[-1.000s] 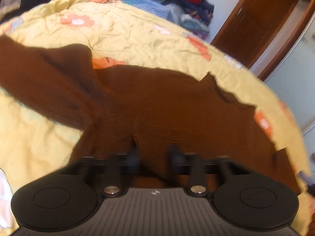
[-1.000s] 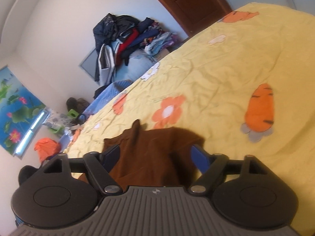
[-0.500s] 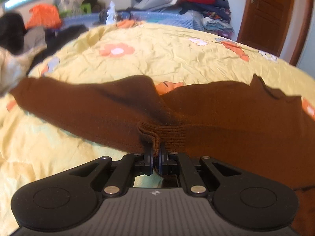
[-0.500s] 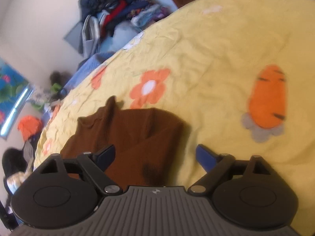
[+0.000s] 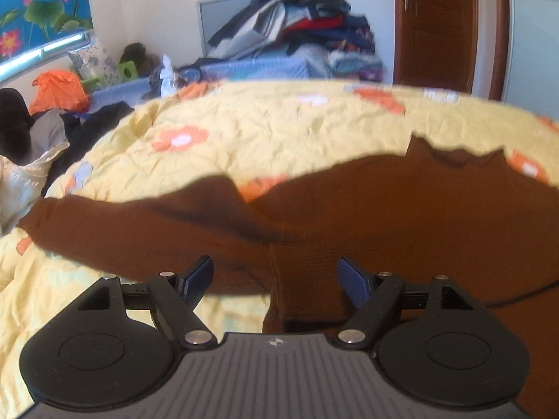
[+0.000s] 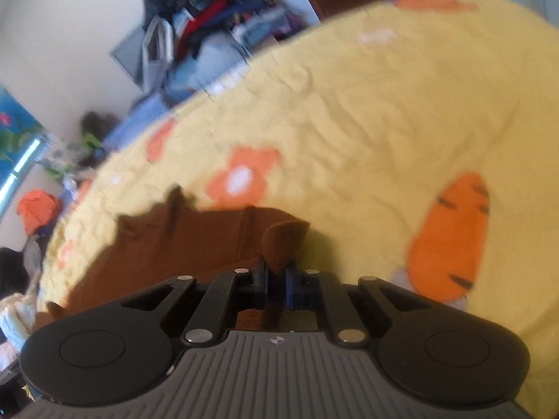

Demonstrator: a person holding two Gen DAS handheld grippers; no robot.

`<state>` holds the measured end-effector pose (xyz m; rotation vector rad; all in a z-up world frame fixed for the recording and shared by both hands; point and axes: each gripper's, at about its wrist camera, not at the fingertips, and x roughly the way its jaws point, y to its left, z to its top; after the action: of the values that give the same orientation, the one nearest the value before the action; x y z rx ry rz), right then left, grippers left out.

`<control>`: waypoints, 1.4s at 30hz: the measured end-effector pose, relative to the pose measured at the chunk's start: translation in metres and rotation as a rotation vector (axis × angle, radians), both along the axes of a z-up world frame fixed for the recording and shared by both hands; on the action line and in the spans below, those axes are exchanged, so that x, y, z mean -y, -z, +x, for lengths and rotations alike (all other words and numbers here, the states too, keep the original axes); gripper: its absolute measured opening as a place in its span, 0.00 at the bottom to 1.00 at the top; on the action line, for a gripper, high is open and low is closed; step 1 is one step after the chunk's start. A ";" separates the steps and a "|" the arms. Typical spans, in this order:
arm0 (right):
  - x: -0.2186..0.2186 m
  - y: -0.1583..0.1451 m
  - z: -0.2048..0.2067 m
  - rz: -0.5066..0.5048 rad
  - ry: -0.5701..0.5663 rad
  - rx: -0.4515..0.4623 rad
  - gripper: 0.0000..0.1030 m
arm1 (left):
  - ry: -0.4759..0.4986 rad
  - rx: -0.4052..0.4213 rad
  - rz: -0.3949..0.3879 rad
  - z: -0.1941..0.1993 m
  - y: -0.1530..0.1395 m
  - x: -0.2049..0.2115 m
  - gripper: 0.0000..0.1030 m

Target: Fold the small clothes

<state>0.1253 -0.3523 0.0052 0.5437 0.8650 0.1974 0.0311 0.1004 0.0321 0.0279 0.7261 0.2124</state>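
A small brown knitted sweater [image 5: 401,209] lies spread on the yellow flowered bedspread [image 5: 279,129]. One sleeve stretches out to the left. My left gripper [image 5: 276,276] is open, its blue-padded jaws either side of the ribbed hem, not gripping it. In the right wrist view my right gripper [image 6: 276,276] is shut on a raised fold of the sweater [image 6: 195,241] at its edge, lifting the cloth a little off the bedspread [image 6: 349,111].
A heap of clothes [image 5: 300,31] sits beyond the bed's far edge by a brown door [image 5: 436,24]. Dark and white garments [image 5: 42,146] lie off the bed's left side. An orange bag [image 5: 56,90] is further back.
My left gripper, shut on the hem half a second ago, has opened and let it go. My right gripper, open before, has closed on the sweater's edge.
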 end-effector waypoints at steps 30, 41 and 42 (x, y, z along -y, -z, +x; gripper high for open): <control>-0.126 0.011 -0.077 -0.491 -0.346 0.339 0.89 | -0.222 0.280 -0.293 -0.028 -0.002 -0.115 0.74; -0.129 0.014 -0.079 -0.480 -0.346 0.340 0.92 | -0.756 0.337 -0.708 -0.024 0.036 -0.345 0.68; -0.130 0.014 -0.078 -0.480 -0.345 0.339 0.92 | -0.758 0.327 -0.731 -0.021 0.041 -0.350 0.52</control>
<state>0.0469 -0.2226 -0.0085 -0.0917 0.6368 0.3717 0.0098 0.4508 -0.0091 -0.9709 0.4234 0.6446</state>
